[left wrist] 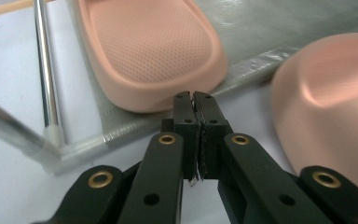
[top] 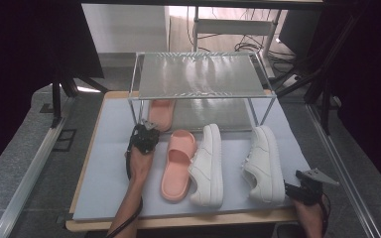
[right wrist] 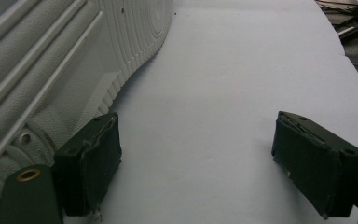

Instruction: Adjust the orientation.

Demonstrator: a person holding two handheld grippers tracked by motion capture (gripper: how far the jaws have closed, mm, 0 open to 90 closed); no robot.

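Note:
One pink slipper (top: 160, 113) lies on the lower shelf of a metal rack (top: 198, 94). Its mate (top: 178, 163) rests on the pale mat in front. Two white sneakers (top: 208, 166) (top: 264, 163) stand to the right of it. My left gripper (top: 149, 127) sits at the rack's front left corner. In the left gripper view that gripper (left wrist: 195, 100) is shut with nothing between the jaws, its tips just short of the shelved slipper's (left wrist: 154, 46) rim. My right gripper (right wrist: 196, 158) is open and empty, its left jaw beside the heel of the right sneaker (right wrist: 51, 70).
The rack's chrome leg (left wrist: 46, 70) stands just left of my left gripper. The second slipper (left wrist: 331, 102) lies close on its right. The mat (top: 109, 178) covers a wooden table, with bare mat (right wrist: 242, 70) ahead of my right gripper. Dark stands and cables lie beyond.

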